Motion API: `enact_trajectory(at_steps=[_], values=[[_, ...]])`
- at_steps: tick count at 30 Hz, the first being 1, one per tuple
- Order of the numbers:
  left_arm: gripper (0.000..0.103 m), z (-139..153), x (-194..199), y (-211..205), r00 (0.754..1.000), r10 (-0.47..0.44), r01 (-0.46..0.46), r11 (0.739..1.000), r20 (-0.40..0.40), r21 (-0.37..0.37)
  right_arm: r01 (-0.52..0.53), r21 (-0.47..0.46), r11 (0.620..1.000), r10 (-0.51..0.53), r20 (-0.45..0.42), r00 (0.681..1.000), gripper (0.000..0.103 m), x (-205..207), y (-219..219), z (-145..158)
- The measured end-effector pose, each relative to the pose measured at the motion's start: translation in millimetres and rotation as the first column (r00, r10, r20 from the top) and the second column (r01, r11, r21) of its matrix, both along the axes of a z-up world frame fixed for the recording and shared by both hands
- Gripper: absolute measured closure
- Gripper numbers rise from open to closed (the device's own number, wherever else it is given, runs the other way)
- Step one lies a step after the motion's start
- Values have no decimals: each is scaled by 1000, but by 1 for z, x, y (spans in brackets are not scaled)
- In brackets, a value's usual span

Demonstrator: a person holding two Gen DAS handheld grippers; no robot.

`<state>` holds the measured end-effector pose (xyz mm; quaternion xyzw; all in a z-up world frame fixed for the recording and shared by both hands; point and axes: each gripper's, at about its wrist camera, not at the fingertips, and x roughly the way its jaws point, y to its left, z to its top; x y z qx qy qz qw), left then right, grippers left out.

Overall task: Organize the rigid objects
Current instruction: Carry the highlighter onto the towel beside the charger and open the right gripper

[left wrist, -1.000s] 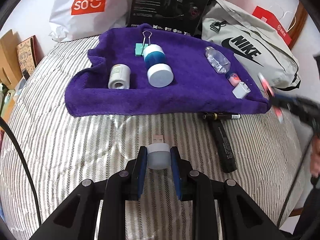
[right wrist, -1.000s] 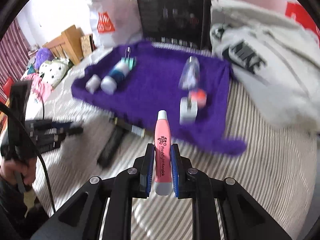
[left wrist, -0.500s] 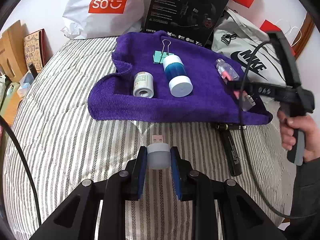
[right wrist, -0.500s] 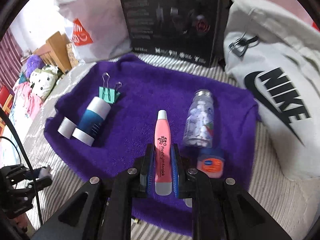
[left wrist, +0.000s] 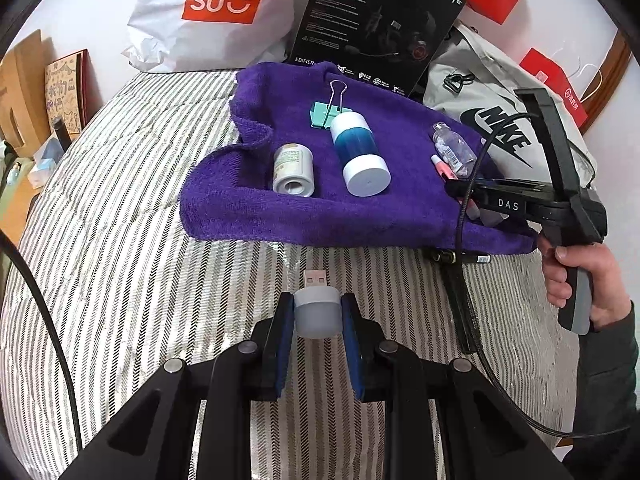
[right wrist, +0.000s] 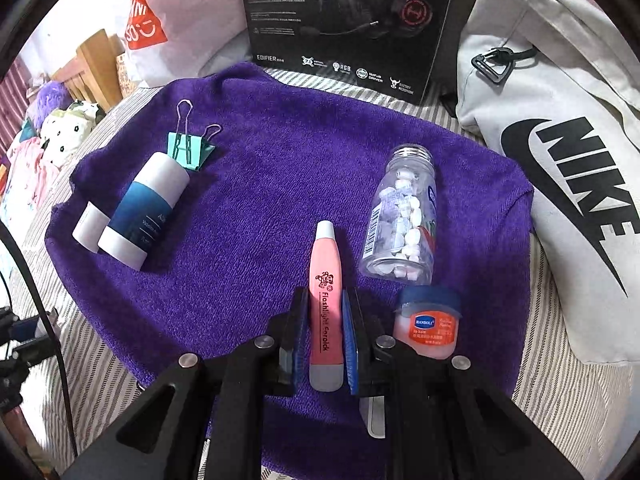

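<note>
Overhead: purple towel (right wrist: 280, 184) on striped bedding (left wrist: 120, 240); left tongs (left wrist: 318, 320) clamp USB light (left wrist: 318, 312), right tongs (right wrist: 326, 332) clamp pink pen (right wrist: 325, 280).

Left wrist cam: sits back over the striped bed (left wrist: 120, 240), tilted down, facing the purple towel (left wrist: 400, 216) at 12 o'clock, right gripper (left wrist: 460, 190) at 2 o'clock. Right wrist cam: close above the same towel (right wrist: 260, 200), steep downward. Both share towel, black box (right wrist: 352, 20), Nike bag (right wrist: 560, 160).
</note>
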<state>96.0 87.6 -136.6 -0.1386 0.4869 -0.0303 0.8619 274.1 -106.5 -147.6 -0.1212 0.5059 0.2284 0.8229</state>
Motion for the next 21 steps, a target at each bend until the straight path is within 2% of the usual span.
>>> enact_trajectory(at_steps=[4, 5, 7, 15, 21], values=[[80, 3, -3, 3, 1000, 5, -5, 1000, 6, -2, -4, 6, 1000, 4, -4, 1000, 83, 0, -1, 0], [80, 4, -4, 3, 1000, 6, -6, 1000, 7, -2, -2, 9, 1000, 2, -10, 1000, 80, 0, -1, 0], [80, 6, -5, 3, 1000, 10, -10, 1000, 10, -3, 3, 14, 1000, -3, -15, 1000, 67, -2, -3, 3], [80, 15, -8, -2, 1000, 11, -10, 1000, 27, -15, -13, 44, 999, 10, 67, 998, 64, -36, -10, 40], [80, 29, -10, -13, 997, 6, -5, 1000, 71, -14, -9, 49, 999, 2, 122, 992, 64, -66, -24, 63]])
